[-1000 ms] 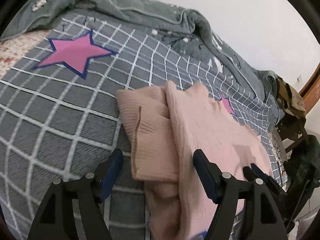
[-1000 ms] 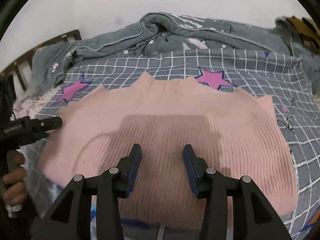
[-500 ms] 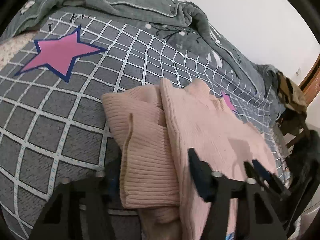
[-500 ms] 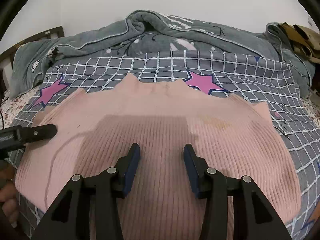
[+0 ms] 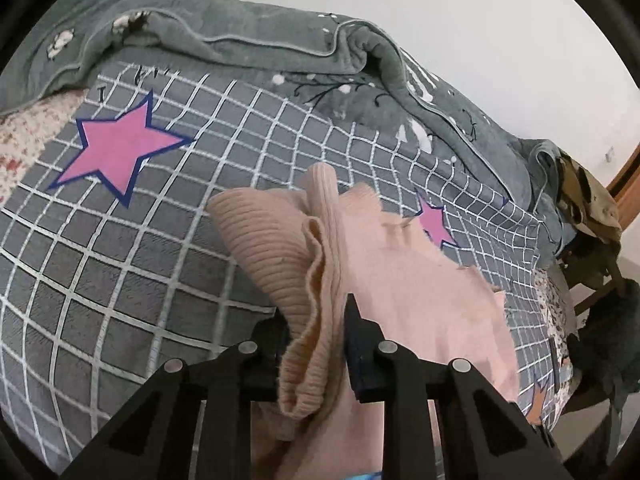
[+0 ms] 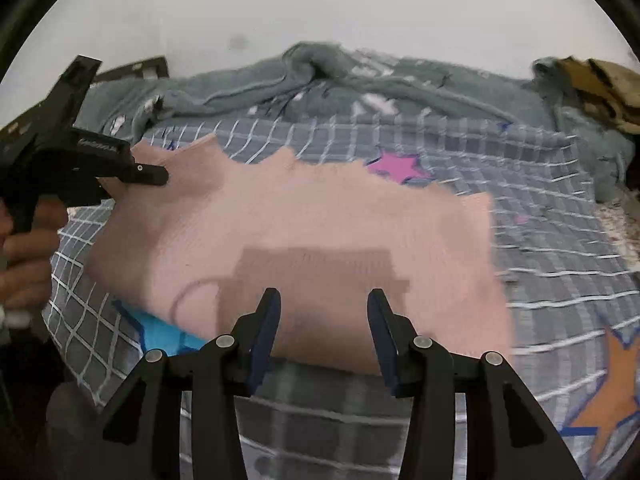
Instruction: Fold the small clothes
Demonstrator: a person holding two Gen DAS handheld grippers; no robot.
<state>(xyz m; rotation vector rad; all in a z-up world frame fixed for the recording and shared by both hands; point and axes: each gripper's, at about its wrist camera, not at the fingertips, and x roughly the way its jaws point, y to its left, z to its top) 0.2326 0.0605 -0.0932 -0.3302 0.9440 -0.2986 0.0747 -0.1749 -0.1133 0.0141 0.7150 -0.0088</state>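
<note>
A pink ribbed knit sweater (image 6: 320,220) lies spread on the grey checked bed cover (image 6: 540,184). In the left wrist view my left gripper (image 5: 316,332) is shut on a bunched fold of the sweater's left side (image 5: 316,280) and holds it raised off the cover. The sweater's body (image 5: 424,300) stretches away to the right. In the right wrist view my right gripper (image 6: 324,320) is open and empty, above the sweater's near hem. The left gripper (image 6: 152,174) also shows there, at the sweater's left edge, held by a hand (image 6: 24,248).
A rumpled grey quilt (image 5: 280,52) lies along the back of the bed against a white wall. Pink stars (image 5: 116,152) mark the cover. A blue cloth (image 6: 164,332) peeks from under the sweater's near left corner. A wooden chair with clothes (image 5: 588,208) stands at the right.
My left gripper has closed on the sweater's left side and lifted it into a bunched fold. My right gripper has drawn back toward the sweater's near hem, still open.
</note>
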